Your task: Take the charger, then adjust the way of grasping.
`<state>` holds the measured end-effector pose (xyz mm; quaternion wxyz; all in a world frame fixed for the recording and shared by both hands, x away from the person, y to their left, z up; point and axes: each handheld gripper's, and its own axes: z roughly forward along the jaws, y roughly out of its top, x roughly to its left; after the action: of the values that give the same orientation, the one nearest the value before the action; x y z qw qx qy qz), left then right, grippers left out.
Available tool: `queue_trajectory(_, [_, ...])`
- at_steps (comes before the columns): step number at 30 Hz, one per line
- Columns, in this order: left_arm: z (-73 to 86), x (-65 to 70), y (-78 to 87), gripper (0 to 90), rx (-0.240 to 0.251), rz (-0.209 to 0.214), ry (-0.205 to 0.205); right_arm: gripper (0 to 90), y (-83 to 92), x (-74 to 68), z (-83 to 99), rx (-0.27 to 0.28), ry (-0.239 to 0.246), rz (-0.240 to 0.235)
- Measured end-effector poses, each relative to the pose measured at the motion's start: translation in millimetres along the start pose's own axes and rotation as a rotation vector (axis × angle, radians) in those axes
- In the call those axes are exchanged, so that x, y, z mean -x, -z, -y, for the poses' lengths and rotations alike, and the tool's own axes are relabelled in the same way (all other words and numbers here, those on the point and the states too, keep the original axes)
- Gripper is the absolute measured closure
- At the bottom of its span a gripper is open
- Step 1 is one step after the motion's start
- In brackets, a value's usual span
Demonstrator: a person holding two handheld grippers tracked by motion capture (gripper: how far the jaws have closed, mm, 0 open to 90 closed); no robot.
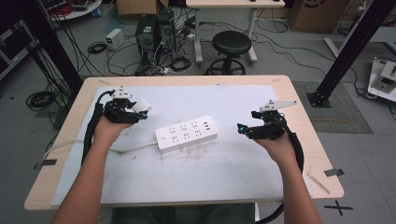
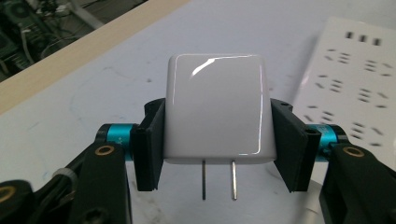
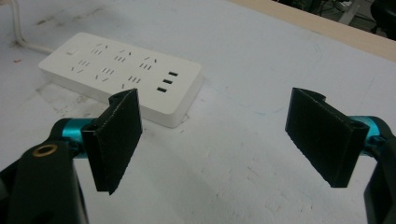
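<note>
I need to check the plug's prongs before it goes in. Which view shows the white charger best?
The left gripper view: the white charger sits close up, clamped between the left gripper's jaws, both prongs showing. In the high view it is a small white block at that gripper's tip, prongs unreadable.

A lab: cables [image 1: 140,56] strewn on floor; computer tower [image 1: 146,31]; black frame posts [image 1: 355,42].
</note>
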<state>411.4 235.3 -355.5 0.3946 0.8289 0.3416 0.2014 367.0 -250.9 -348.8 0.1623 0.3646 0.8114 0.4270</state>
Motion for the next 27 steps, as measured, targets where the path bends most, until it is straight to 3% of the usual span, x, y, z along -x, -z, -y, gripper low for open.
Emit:
queue_trajectory(6, [-0.4, 20.4, 17.8, 42.5, 0.035, 0.065, -0.068, 19.0, 6.5, -5.1, -5.5, 0.002, 0.014, -0.017])
queue_trajectory(9, [-0.4, 23.5, 20.2, 42.5, 0.041, 0.078, -0.084, 19.0, 7.3, -5.7, -6.2, 0.004, 0.018, -0.018])
queue_trajectory(10, [-0.7, 31.6, 23.9, 42.5, 0.045, 0.111, -0.128, 19.0, 9.4, -8.0, -7.3, 0.003, 0.014, -0.026])
queue_trajectory(13, [-0.7, 31.6, 23.9, 42.5, 0.045, 0.111, -0.128, 19.1, 9.8, -8.5, -7.5, 0.001, 0.014, -0.024])
queue_trajectory(14, [-0.1, 37.6, 23.4, 42.5, 0.040, 0.149, -0.153, 19.1, 10.0, -9.7, -7.6, -0.001, 0.012, -0.032])
queue_trajectory(16, [-0.1, 37.6, 23.4, 42.5, 0.040, 0.149, -0.153, 19.1, 9.9, -9.9, -7.5, -0.006, 0.014, -0.032])
queue_trajectory(17, [2.0, 41.3, 20.9, 42.5, 0.039, 0.175, -0.175, 19.1, 9.2, -9.7, -7.0, -0.007, 0.016, -0.035])
queue_trajectory(20, [2.8, 42.2, 19.5, 42.5, 0.036, 0.181, -0.180, 19.1, 8.4, -9.1, -6.8, -0.015, 0.012, -0.037])
queue_trajectory(27, [-3.9, 55.0, 6.9, 42.5, 0.056, 0.221, -0.246, 19.0, 5.3, -8.8, -13.0, -0.020, 0.015, -0.059])
